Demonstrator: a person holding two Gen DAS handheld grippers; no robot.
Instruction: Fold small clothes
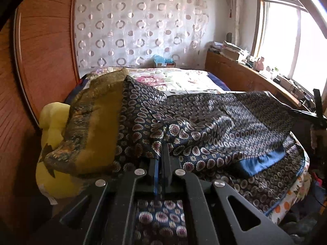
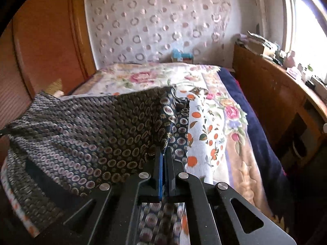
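Observation:
A dark navy garment with a small paisley and ring pattern point(image 1: 214, 122) is stretched across the near part of the bed; it also shows in the right wrist view point(image 2: 92, 126). My left gripper point(image 1: 162, 149) is shut on the garment's near edge. My right gripper point(image 2: 164, 153) is shut on another edge of the same garment, which is lifted and drapes to the left. The right gripper's black frame point(image 1: 316, 112) shows at the far right of the left wrist view. A plain blue hem band point(image 1: 261, 161) shows on the garment.
The bed has a floral quilt point(image 2: 214, 122) and a navy blanket point(image 2: 255, 122) along its right side. A mustard patterned cushion point(image 1: 96, 122) and a yellow plush point(image 1: 53, 132) lie at the left. A wooden wardrobe point(image 1: 45, 51) stands left. A cluttered wooden ledge point(image 1: 245, 73) runs under the window at right.

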